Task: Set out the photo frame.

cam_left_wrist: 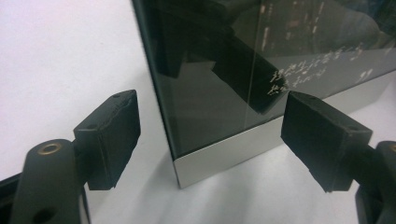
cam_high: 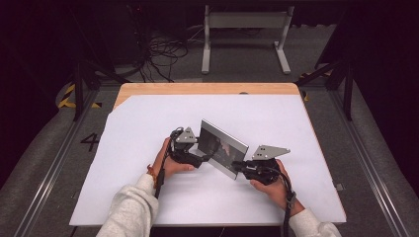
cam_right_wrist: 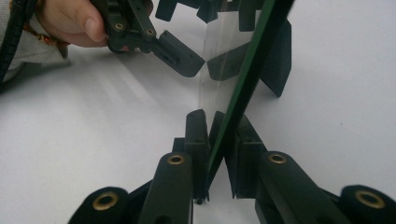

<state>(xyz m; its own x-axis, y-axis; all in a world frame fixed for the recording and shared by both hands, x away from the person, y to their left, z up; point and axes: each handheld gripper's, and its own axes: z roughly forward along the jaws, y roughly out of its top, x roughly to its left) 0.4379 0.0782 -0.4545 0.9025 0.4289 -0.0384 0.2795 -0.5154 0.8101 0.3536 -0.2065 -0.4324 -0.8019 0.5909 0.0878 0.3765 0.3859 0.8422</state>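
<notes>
A dark glass picture frame point(cam_high: 223, 147) with a silver border stands upright on the white sheet point(cam_high: 148, 128), at an angle to the table. My left gripper point(cam_high: 204, 158) is open. In the left gripper view its jaws point(cam_left_wrist: 210, 112) stand on either side of the frame's lower corner point(cam_left_wrist: 210, 158), with a gap at each pad. My right gripper point(cam_high: 238, 168) is shut on the frame's near end. In the right gripper view both pads point(cam_right_wrist: 217, 126) press on the thin green-tinted edge point(cam_right_wrist: 243, 88). One of the left gripper's fingers point(cam_right_wrist: 180, 53) shows farther along the glass.
The white sheet covers most of a wooden table point(cam_high: 207, 89). A person's sleeved forearms point(cam_high: 131, 207) come in from the front edge. Beyond the table a metal stand point(cam_high: 244, 29) and loose cables point(cam_high: 163, 54) sit on the floor.
</notes>
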